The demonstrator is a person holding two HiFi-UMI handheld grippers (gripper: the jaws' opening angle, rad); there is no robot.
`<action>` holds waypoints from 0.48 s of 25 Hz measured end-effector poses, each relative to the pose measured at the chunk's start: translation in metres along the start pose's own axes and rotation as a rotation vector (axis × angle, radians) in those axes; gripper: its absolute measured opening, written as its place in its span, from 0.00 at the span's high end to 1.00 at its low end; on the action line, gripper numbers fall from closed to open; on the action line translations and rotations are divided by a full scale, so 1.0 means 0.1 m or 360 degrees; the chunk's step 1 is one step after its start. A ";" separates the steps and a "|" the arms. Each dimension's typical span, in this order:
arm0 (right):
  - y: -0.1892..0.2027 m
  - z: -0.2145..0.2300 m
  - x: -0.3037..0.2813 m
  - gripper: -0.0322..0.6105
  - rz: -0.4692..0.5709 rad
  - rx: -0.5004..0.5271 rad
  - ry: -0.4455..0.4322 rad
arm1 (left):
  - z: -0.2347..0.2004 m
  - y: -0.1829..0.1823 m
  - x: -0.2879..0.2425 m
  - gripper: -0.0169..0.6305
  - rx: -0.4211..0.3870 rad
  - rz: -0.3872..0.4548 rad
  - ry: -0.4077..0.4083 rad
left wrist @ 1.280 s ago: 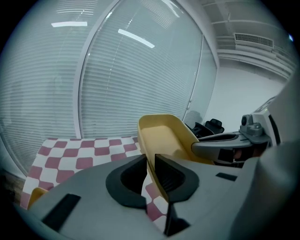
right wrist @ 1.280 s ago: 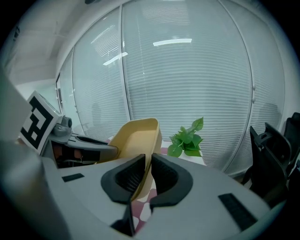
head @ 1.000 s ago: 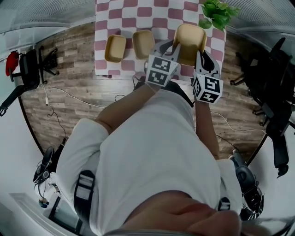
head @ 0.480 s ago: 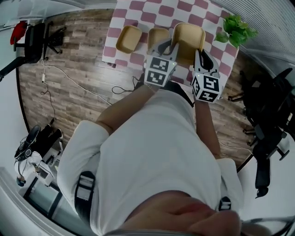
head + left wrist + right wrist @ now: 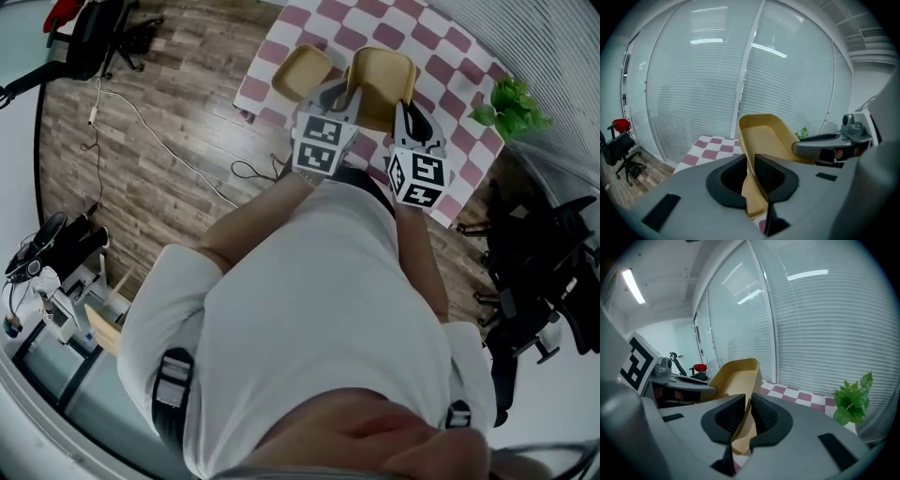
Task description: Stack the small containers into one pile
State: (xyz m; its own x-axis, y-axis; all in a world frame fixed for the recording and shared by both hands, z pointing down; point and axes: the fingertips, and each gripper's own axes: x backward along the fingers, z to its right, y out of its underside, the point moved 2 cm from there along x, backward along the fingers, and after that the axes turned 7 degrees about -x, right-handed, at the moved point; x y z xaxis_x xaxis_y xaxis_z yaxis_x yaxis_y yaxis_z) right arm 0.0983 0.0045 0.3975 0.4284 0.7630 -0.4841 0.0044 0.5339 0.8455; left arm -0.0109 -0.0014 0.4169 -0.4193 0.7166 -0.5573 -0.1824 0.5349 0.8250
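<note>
Both grippers had swung their shared load, a tan, rounded-rectangular plastic container (image 5: 384, 80), across the pink-and-white checked table (image 5: 450, 84) toward a second tan container (image 5: 300, 72) of the same kind lying there (another, seen a second before, no longer showed). The left gripper (image 5: 751, 164) was clamped narrowly on the carried tub's left wall, and the right gripper (image 5: 749, 404) pinched its right wall. The tub hung in the air above the cloth, its open side up. A leafy green potted plant (image 5: 853, 401) stood at the table's far right.
</note>
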 end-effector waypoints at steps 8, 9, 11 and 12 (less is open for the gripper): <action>0.13 -0.07 -0.08 0.85 -0.0093 -0.0076 0.0042 | -0.11 0.04 -0.04 0.86 -0.0091 -0.0033 0.0055; 0.17 -0.07 -0.09 0.85 -0.0117 -0.0105 0.0043 | -0.12 0.07 -0.06 0.86 -0.0108 -0.0046 0.0062; 0.25 -0.06 -0.10 0.85 -0.0161 -0.0167 0.0048 | -0.12 0.12 -0.09 0.86 -0.0142 -0.0076 0.0077; 0.28 -0.06 -0.11 0.85 -0.0176 -0.0195 0.0053 | -0.12 0.14 -0.11 0.86 -0.0156 -0.0089 0.0088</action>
State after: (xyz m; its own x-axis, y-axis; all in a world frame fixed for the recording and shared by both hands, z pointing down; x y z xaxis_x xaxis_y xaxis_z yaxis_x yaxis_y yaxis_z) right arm 0.0884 0.0132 0.4251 0.4013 0.7076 -0.5817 -0.0614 0.6544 0.7537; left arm -0.0198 -0.0070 0.4356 -0.4538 0.6598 -0.5990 -0.2916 0.5252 0.7995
